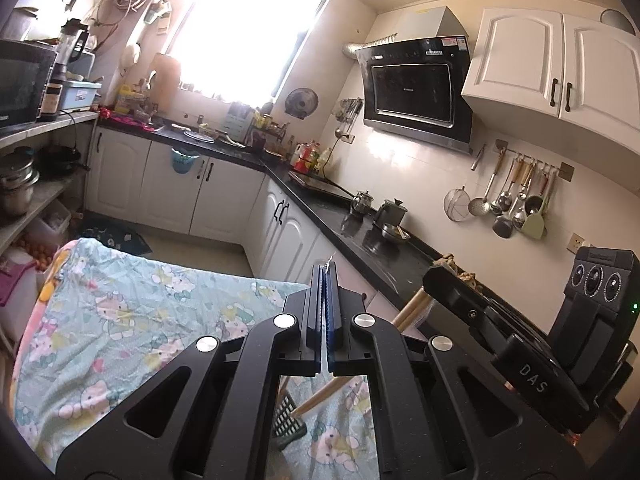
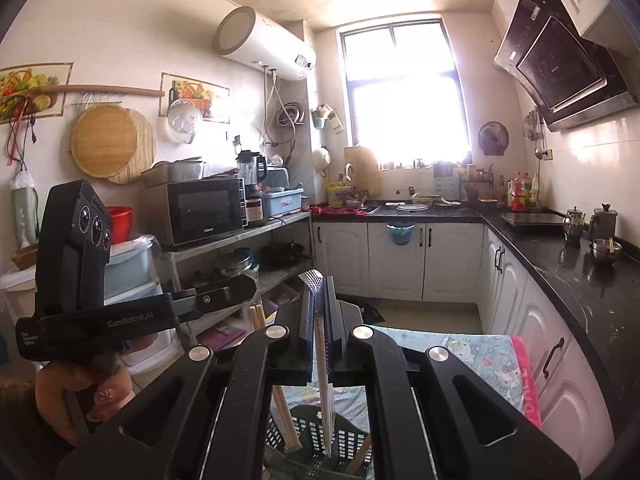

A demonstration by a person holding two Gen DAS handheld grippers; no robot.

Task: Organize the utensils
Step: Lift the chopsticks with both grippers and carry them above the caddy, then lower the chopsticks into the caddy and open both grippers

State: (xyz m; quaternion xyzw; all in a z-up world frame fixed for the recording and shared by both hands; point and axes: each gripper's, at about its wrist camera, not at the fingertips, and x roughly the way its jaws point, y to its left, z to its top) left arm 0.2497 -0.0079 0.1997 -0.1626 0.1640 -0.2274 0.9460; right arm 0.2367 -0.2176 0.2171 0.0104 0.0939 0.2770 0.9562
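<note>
Between the right tongs (image 2: 319, 280), a thin clear packet with a crimped silvery top (image 2: 312, 278) is pinched, hanging toward the black slotted basket (image 2: 320, 436) below; left tongs (image 1: 325, 270) fully closed on a sliver of clear wrapper (image 1: 329, 261); wooden chopsticks (image 1: 320, 394) under them, over the cartoon-print cloth (image 1: 132, 312) on the table

The left gripper (image 1: 325, 276) was shut tight on a thin clear wrapper (image 1: 329, 261). Below it lay a blue cartoon cloth (image 1: 132, 300) and a black basket (image 1: 289, 420). Wooden chopsticks (image 1: 412, 308) stuck out beside the right gripper (image 1: 444, 280)
</note>
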